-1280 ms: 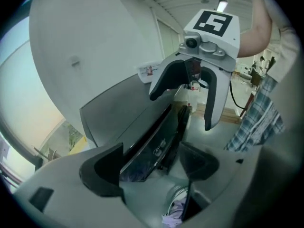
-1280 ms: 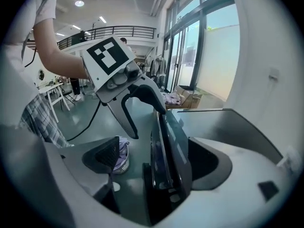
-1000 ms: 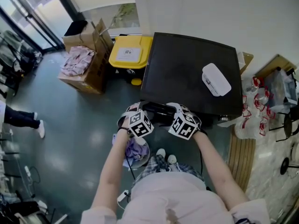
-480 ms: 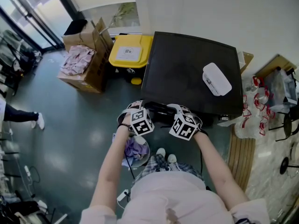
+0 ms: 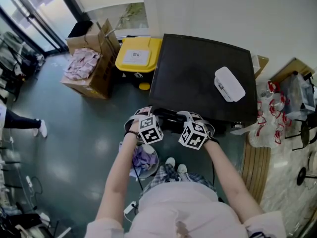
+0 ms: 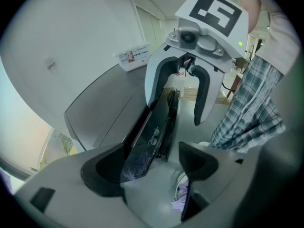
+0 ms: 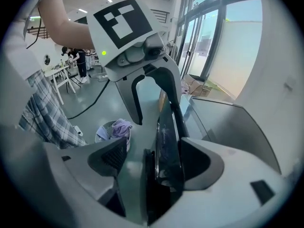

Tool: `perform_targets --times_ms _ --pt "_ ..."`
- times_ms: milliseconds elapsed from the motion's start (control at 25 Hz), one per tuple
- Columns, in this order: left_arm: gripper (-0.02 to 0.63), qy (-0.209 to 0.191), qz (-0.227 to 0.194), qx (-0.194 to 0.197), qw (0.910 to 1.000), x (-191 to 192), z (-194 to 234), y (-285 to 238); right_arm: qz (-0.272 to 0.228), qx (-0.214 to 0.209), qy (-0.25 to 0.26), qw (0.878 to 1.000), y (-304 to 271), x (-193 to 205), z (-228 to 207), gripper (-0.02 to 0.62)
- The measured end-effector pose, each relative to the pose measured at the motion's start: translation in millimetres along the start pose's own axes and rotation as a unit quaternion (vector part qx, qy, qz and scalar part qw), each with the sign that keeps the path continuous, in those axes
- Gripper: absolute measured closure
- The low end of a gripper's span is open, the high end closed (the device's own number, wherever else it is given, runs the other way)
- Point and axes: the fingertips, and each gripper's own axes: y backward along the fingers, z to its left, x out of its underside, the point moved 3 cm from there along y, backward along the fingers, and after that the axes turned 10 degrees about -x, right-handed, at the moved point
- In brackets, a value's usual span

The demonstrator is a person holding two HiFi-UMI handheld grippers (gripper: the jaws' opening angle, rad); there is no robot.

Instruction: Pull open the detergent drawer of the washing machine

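The black washing machine [image 5: 198, 78] fills the middle of the head view. Its glossy black drawer front [image 5: 168, 119] stands a little out from the top front edge. My left gripper [image 5: 144, 114] and right gripper [image 5: 192, 117] face each other at its two ends. In the left gripper view the drawer front [image 6: 154, 127] lies between the left gripper's [image 6: 149, 167] wide jaws, close to the left pad, with a gap on the other side. In the right gripper view the drawer front [image 7: 166, 132] rests against the right pad; the right gripper's [image 7: 152, 160] jaws have just been closing, and the left pad stays apart.
A white box [image 5: 229, 84] lies on the machine's top. A yellow bin [image 5: 138, 56] and cardboard boxes [image 5: 91, 58] stand to the left. A basket of clothes [image 5: 144, 160] sits on the floor below my left hand. Plastic bags [image 5: 267, 128] crowd the right side.
The left gripper has rolled slightly about its own line. Both hands stay at the machine's front edge.
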Motion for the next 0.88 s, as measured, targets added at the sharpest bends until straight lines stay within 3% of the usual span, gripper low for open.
perform_targets --times_ms 120,280,560,880 --pt "0.237 -0.007 0.002 -0.016 0.9999 0.6 1.2 -0.5 0.019 0.029 0.015 0.999 1.3 0.2 -7.1 0.308" --pt "0.342 -0.021 0.012 -0.052 0.9984 0.9 8.4 -0.9 0.034 0.052 0.026 0.998 1.5 -0.1 -10.2 0.363" --pt "0.419 -0.036 0.016 -0.090 0.9951 1.3 14.0 -1.3 0.054 0.074 0.025 0.996 0.4 -0.7 -13.0 0.407" --pt "0.468 -0.105 0.041 -0.139 0.9839 4.2 15.7 -4.7 0.081 0.101 0.022 0.991 -2.3 -3.2 -18.0 0.449"
